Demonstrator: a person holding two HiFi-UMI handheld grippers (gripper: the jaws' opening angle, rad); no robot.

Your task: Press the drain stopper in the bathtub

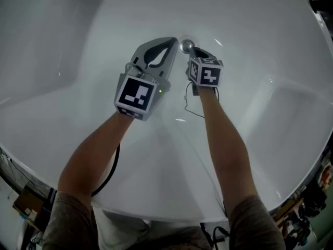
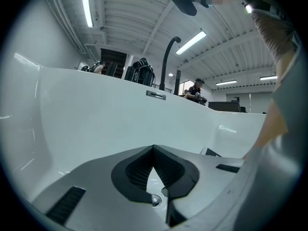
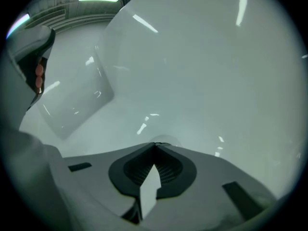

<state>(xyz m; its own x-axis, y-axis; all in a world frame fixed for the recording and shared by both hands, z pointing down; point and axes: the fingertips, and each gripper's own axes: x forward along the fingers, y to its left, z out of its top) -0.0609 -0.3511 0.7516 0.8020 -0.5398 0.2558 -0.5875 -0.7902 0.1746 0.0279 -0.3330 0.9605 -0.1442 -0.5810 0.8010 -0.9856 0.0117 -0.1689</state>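
The round chrome drain stopper [image 1: 184,46] sits in the floor of the white bathtub [image 1: 62,46]. My right gripper [image 1: 191,49] is shut, and its tips rest on the stopper's right edge. In the right gripper view the shut tips [image 3: 155,145] cover most of the stopper; only its rim [image 3: 164,139] peeks out beyond them. My left gripper [image 1: 173,39] is also shut and empty, with its tip just left of the stopper. The left gripper view shows its jaws [image 2: 154,148] closed, and the stopper [image 2: 155,200] glints through the gap below them.
The tub wall rises ahead with an overflow plate [image 2: 156,95] and a black faucet [image 2: 168,57] above the rim. A raised ledge [image 1: 283,105] lies at the right of the tub. A black cable [image 1: 112,165] trails from the left gripper. A person [image 2: 196,89] stands beyond the tub.
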